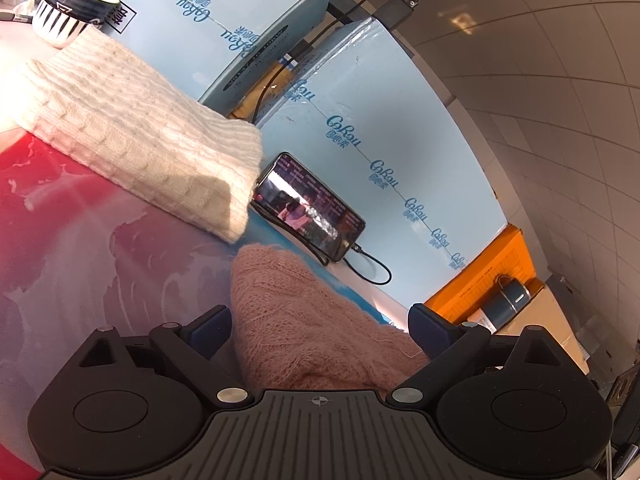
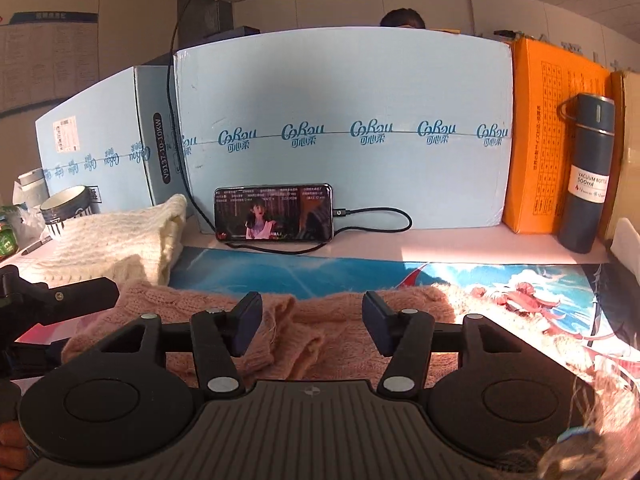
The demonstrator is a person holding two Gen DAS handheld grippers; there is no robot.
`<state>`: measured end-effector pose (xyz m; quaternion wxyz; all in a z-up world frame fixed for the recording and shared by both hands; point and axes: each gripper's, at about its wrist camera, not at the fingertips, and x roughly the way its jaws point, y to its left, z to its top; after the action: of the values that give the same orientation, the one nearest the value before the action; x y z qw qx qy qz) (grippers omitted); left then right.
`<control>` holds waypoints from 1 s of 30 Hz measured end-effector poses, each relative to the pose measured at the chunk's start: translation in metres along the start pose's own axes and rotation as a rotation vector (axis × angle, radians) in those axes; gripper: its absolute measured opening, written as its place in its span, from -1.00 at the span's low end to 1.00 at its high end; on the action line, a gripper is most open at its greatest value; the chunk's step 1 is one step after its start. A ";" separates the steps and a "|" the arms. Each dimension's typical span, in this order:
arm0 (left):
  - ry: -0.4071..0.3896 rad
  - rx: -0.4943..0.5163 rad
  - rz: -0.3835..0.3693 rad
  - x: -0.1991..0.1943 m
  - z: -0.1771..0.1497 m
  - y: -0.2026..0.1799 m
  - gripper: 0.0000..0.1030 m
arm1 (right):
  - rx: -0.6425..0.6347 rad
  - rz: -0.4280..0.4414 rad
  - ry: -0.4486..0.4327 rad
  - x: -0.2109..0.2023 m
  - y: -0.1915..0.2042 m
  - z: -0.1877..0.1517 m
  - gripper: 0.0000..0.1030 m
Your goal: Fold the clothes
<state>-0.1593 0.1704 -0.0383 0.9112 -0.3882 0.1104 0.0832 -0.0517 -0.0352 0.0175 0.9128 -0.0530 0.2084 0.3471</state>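
Note:
A fuzzy pink knit sweater (image 1: pixel 304 320) lies on the printed mat (image 1: pixel 100 248); it also shows in the right wrist view (image 2: pixel 304 332). My left gripper (image 1: pixel 320 326) is open, its jaws wide apart on either side of the sweater's end. My right gripper (image 2: pixel 312 322) is open over the middle of the sweater, nothing between its pads. A folded cream cable-knit sweater (image 1: pixel 132 128) lies beyond, at the far left in the right wrist view (image 2: pixel 116 244). The left gripper's body shows at the left edge of the right wrist view (image 2: pixel 44 304).
Light blue cardboard boxes (image 2: pixel 340 136) wall off the back. A phone (image 2: pixel 274 218) playing video leans against them, with a charging cable (image 2: pixel 384 224). A striped cup (image 1: pixel 72 8) stands at the far left. A blue vacuum bottle (image 2: pixel 586 172) and an orange box (image 2: pixel 540 140) stand right.

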 end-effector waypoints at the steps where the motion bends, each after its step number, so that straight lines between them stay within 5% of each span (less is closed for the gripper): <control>1: 0.001 0.002 -0.001 0.000 0.000 0.000 0.88 | -0.017 -0.010 0.010 0.003 0.000 -0.001 0.16; 6: 0.008 0.001 -0.019 0.001 0.000 0.000 0.88 | -0.008 -0.018 0.075 0.023 -0.008 -0.013 0.24; 13: 0.008 0.008 -0.011 0.005 -0.002 -0.002 0.88 | 0.091 0.081 0.006 0.002 -0.035 -0.007 0.41; 19: 0.035 0.061 0.095 0.023 -0.008 -0.021 0.83 | 0.279 0.175 -0.042 -0.006 -0.071 -0.009 0.45; 21: 0.064 0.060 0.115 0.030 -0.007 -0.021 0.43 | 0.338 0.204 -0.043 -0.007 -0.080 -0.012 0.45; 22: 0.077 0.050 0.123 0.033 -0.007 -0.020 -0.02 | 0.360 0.212 -0.042 -0.007 -0.083 -0.013 0.45; 23: 0.089 0.035 0.124 0.035 -0.007 -0.017 -0.26 | 0.378 0.216 -0.040 -0.007 -0.086 -0.014 0.45; 30: 0.095 0.157 0.099 0.013 0.005 -0.024 -0.56 | 0.520 0.272 -0.014 -0.007 -0.108 -0.019 0.45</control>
<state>-0.1402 0.1582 -0.0221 0.9272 -0.3134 0.1787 0.1005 0.0077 -0.1252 -0.0023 0.8424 0.2137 0.2891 0.4014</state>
